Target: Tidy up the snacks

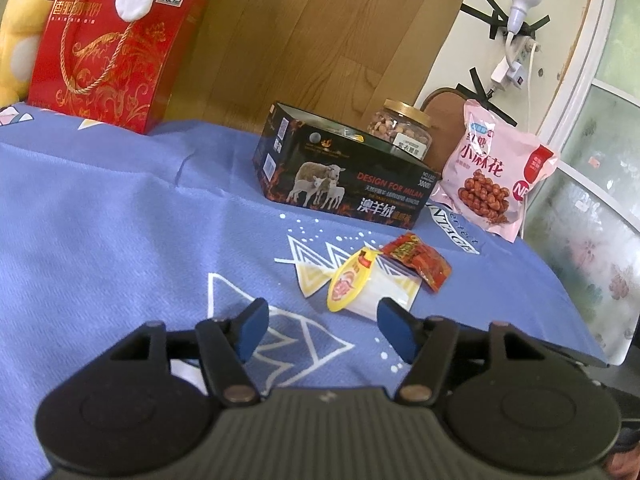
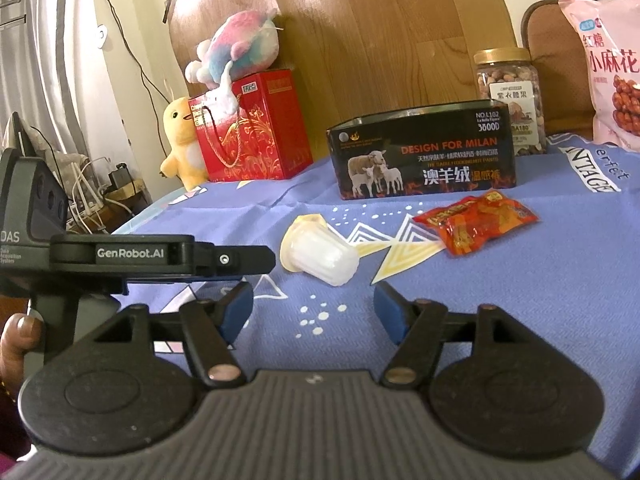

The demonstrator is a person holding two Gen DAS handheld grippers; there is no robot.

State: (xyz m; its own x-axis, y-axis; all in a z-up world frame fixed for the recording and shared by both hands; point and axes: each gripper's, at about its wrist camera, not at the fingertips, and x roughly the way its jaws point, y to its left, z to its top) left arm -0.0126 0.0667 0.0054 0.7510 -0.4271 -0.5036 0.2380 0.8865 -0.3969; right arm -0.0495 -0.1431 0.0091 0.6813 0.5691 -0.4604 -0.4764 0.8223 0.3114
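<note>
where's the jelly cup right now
The jelly cup lies on its side on the blue cloth, left of the red snack packet and in front of the black box.

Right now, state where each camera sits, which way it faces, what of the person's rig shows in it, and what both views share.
Left wrist: rides the left gripper, low over the blue tablecloth, facing the jelly cup, red snack packet and black box; its own open fingers show.
Right wrist: rides the right gripper, facing the same jelly cup and black box; its open fingers show, plus the left gripper side-on and a thumb.
Shared: cup, packet, box, nut jar, pink bag, red gift box.
</note>
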